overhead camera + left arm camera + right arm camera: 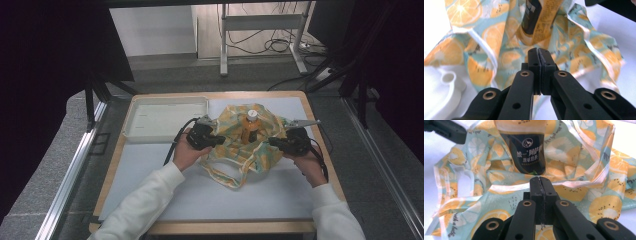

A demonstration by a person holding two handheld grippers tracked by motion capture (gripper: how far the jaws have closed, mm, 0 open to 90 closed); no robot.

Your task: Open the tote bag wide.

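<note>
Bottle [251, 125] stands upright in the bag [235, 150], between both claws: left gripper [221, 140] and right gripper [272, 141] flank it, jaws pressed together, each pinching bag fabric.

bottle [524, 147]: top cut off by frame edge | lower part hidden by bag [579, 195]

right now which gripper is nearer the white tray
The left gripper: it sits at the bag's left edge, just below the tray. The right gripper is across the bag, beyond the bottle.
</note>
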